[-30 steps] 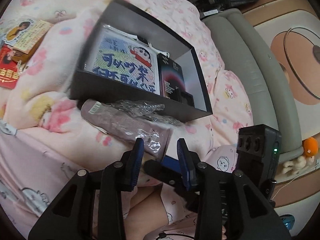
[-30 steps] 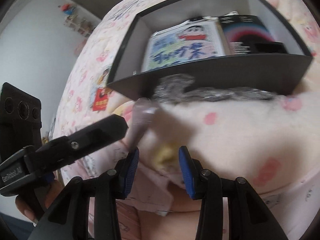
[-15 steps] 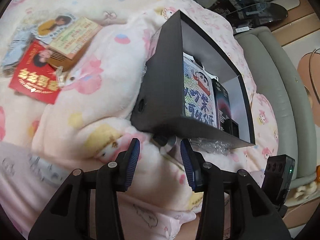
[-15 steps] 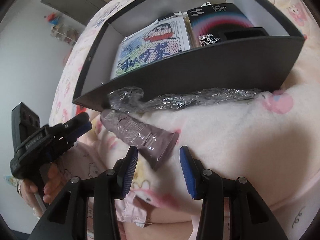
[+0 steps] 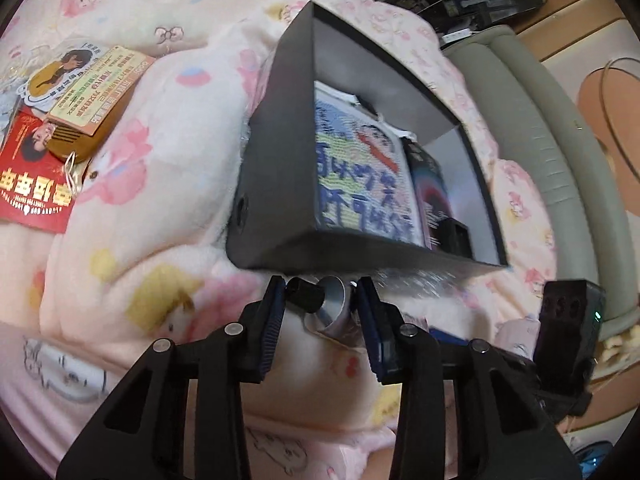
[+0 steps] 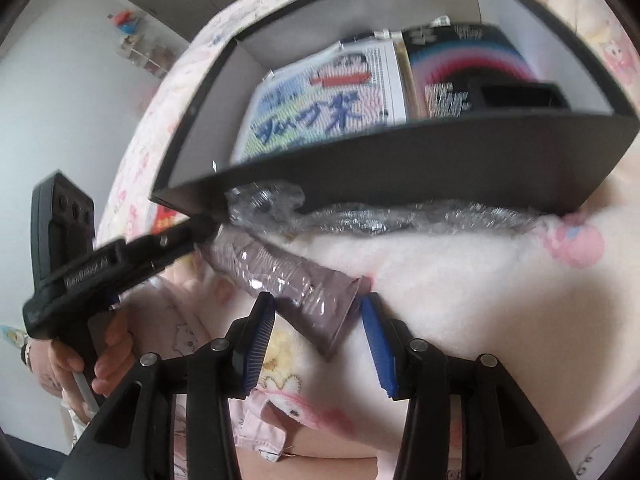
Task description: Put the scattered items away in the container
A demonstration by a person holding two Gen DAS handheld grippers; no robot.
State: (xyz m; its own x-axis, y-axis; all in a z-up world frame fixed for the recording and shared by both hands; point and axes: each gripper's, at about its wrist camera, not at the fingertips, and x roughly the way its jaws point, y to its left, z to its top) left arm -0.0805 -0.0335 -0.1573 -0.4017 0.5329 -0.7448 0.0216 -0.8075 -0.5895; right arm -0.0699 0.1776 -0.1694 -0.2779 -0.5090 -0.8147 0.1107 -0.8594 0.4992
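A purple tube (image 6: 288, 276) with a black cap (image 5: 304, 298) lies on the pink blanket in front of the dark grey box (image 5: 280, 184). My left gripper (image 5: 320, 300) is closing on the cap end, and both pads touch it. Seen from the right wrist, the left gripper (image 6: 204, 224) reaches the tube's far end. My right gripper (image 6: 318, 308) is opening. The tube's flat crimped end lies between its blue pads, which stand apart from it. The box (image 6: 440, 168) holds a cartoon-printed pack (image 6: 320, 112) and a black packet (image 6: 460, 64).
Crumpled clear plastic wrap (image 6: 360, 216) lies between the box and the tube. A red card (image 5: 32, 184) and a yellow-brown box (image 5: 92, 108) lie on the blanket at far left. A grey padded edge (image 5: 540, 100) runs behind. A hand (image 6: 104, 364) holds the left gripper.
My left gripper swung left past the box corner and dropped onto the tube's cap end. My right gripper came down and its pads now straddle the tube's flat end.
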